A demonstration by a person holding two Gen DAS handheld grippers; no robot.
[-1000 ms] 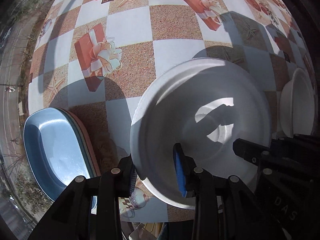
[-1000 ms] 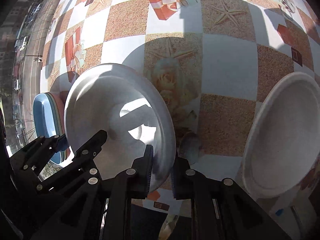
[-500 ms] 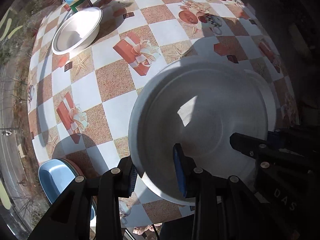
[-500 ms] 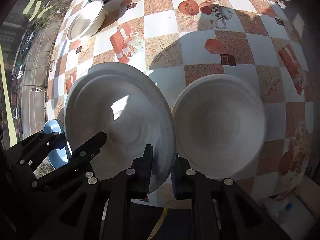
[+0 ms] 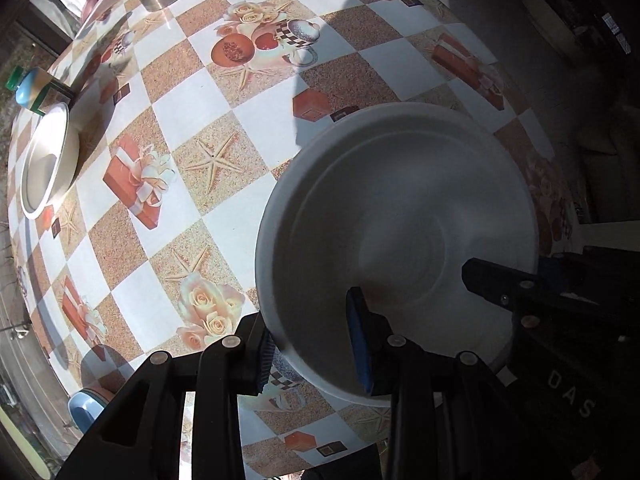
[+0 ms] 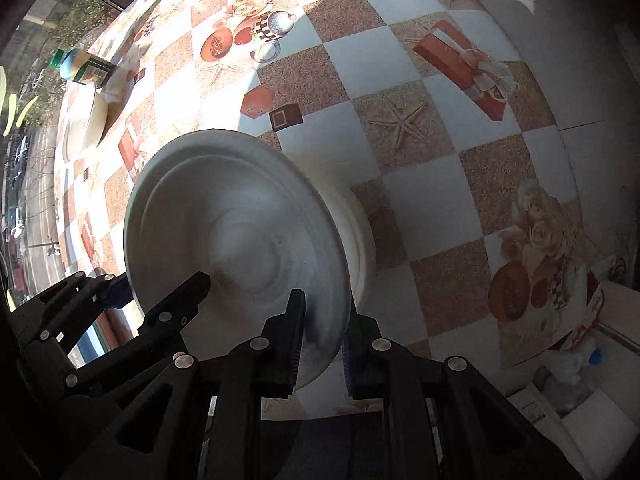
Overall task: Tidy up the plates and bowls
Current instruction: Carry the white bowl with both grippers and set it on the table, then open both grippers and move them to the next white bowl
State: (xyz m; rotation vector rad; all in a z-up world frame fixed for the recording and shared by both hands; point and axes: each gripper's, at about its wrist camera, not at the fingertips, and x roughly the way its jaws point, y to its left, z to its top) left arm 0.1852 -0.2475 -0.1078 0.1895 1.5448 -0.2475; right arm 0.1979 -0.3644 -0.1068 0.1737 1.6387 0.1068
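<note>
Left gripper (image 5: 314,354) and right gripper (image 6: 320,344) both pinch the near rim of one white plate (image 5: 400,248), held directly over a white bowl (image 6: 362,240) on the table (image 5: 208,100). Stacking step, probably; next, lower it level and release.

I see a white plate (image 5: 400,216) held tilted above the table's near edge, rim pinched on two sides. A white bowl (image 6: 362,236) sits upright beneath it, mostly hidden. Another white bowl (image 5: 44,172) rests upright near the far left edge. Blue-topped stacked plates (image 5: 86,406) lie at the near left corner.
</note>
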